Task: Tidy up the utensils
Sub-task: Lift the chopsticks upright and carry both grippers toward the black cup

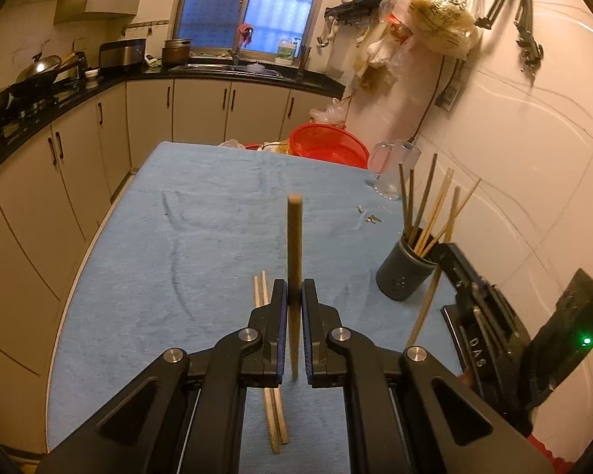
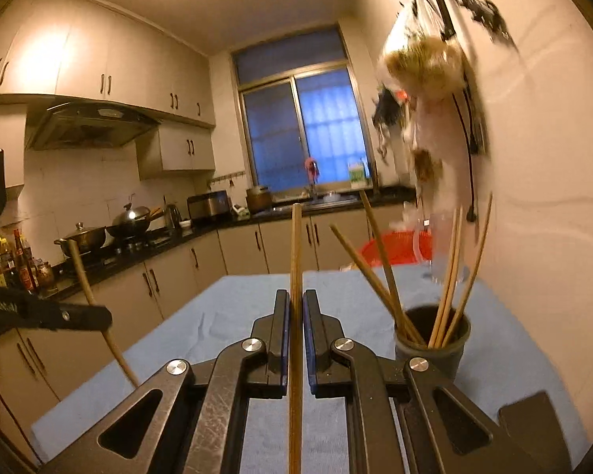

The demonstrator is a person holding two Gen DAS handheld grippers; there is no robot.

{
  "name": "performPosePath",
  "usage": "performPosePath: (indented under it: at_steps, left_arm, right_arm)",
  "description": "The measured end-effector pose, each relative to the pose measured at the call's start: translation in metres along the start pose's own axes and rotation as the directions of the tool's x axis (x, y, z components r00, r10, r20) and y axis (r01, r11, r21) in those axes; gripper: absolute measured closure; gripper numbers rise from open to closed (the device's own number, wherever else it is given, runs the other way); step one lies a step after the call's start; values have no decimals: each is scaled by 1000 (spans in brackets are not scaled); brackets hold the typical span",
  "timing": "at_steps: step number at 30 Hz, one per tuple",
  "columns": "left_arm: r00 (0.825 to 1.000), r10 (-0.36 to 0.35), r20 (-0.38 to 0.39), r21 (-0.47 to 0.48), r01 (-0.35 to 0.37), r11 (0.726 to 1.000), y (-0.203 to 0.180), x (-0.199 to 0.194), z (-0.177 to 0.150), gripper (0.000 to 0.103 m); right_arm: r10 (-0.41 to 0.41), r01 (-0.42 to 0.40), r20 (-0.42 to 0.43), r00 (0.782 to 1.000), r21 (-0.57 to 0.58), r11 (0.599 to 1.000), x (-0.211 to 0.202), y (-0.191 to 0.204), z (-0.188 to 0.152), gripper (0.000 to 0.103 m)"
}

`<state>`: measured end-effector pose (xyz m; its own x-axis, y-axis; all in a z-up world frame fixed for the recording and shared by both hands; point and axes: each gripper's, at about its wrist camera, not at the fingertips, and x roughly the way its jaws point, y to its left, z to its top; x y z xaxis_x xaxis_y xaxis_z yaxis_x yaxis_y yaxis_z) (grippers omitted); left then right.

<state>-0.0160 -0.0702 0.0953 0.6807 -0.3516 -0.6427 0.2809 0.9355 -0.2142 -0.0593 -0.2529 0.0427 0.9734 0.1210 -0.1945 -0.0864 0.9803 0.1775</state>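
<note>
Wooden chopsticks mostly stand in the holder (image 1: 405, 272); your left gripper (image 1: 294, 300) and right gripper (image 2: 295, 312) each pinch one stick, and a pair (image 1: 274, 414) lies on the near cloth (image 1: 158, 237).

Upright chopstick (image 1: 294, 245), dark holder (image 1: 405, 272) with chopsticks

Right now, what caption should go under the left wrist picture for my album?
Left gripper shut on a wooden chopstick above the blue table, near the dark holder.
</note>
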Motion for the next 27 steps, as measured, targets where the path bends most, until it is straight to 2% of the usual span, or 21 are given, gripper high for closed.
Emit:
performPosePath:
  at_steps: [11,17,21,27]
  left_arm:
    - [1000,-14,-21,22,14,1000,-6,6,-1,96]
    - [1000,-13,-23,22,13,1000,-5,5,0,96]
    - [999,-21,-24,28,22,999,-7,5,1,96]
    - [999,-35,-19,51,36,998,-15,2,4,96]
  right_arm:
    - [12,-10,-51,999,24,1000,-23,-14,-26,96]
    - [24,-20,-66,998,61,998,-34,-24,-21,96]
    - [36,-33,-62,997,41,999,-48,-21,-19,96]
    - [21,-21,-22,1000,36,999,-58,-24,-4,96]
